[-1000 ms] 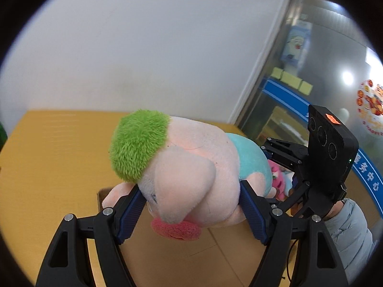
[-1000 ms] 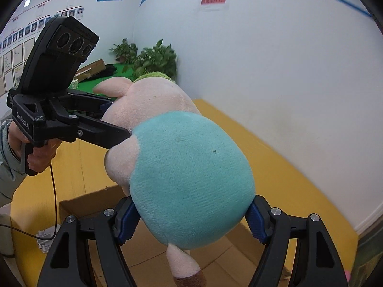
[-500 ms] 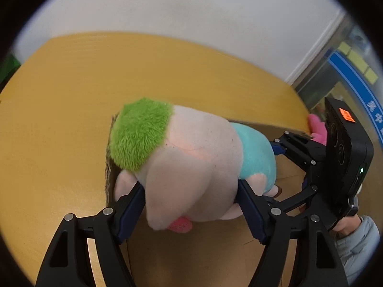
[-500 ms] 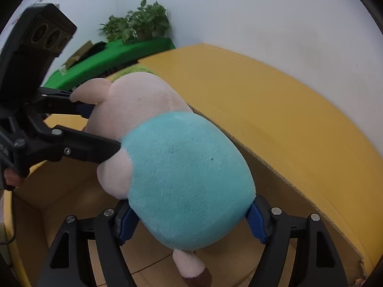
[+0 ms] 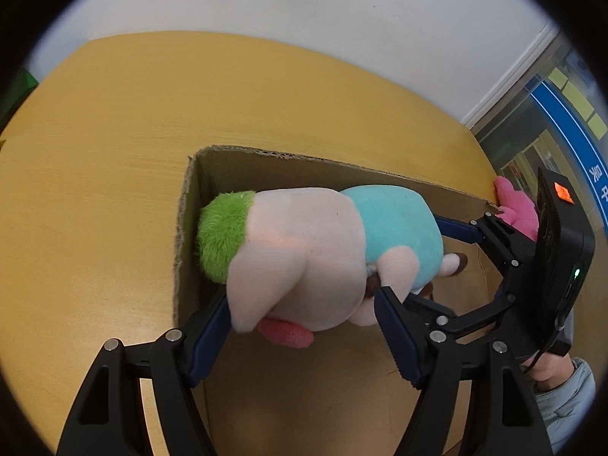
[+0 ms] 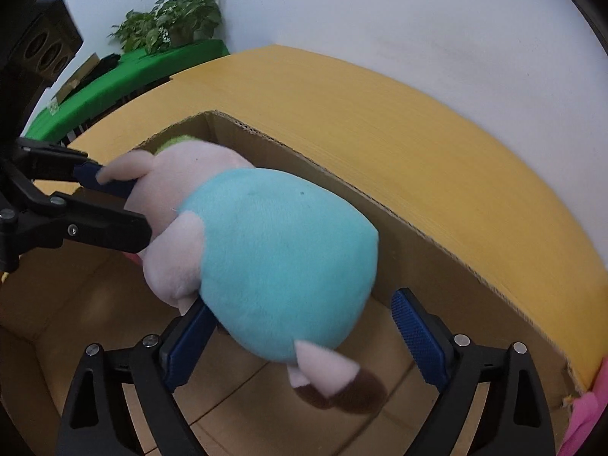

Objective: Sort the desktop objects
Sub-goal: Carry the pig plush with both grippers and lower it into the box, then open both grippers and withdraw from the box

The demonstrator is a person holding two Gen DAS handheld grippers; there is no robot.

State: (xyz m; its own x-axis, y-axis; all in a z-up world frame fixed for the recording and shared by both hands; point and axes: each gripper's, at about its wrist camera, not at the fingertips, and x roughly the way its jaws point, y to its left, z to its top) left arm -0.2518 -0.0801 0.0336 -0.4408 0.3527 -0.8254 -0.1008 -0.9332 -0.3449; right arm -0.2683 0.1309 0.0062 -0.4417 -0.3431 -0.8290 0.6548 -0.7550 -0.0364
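A plush pig (image 5: 304, 258) with green hair, pink head and teal body lies inside an open cardboard box (image 5: 288, 159) on the yellow table. My left gripper (image 5: 304, 326) stands open around its head, with a gap at the right pad. My right gripper (image 6: 300, 338) is open around the teal body (image 6: 281, 258); its right finger (image 6: 414, 334) is clear of the plush. The right gripper also shows in the left wrist view (image 5: 505, 266), and the left gripper in the right wrist view (image 6: 76, 209).
The box wall (image 6: 380, 205) runs close behind the plush. A pink plush (image 5: 516, 209) lies past the box's far right corner, also at the right wrist view's lower right (image 6: 585, 410). A green-covered table with plants (image 6: 167, 30) stands beyond the yellow table (image 5: 95, 144).
Both grippers carried the plush pig down into the cardboard box. Their jaws have widened and the plush has slipped loose, sagging toward the box floor.
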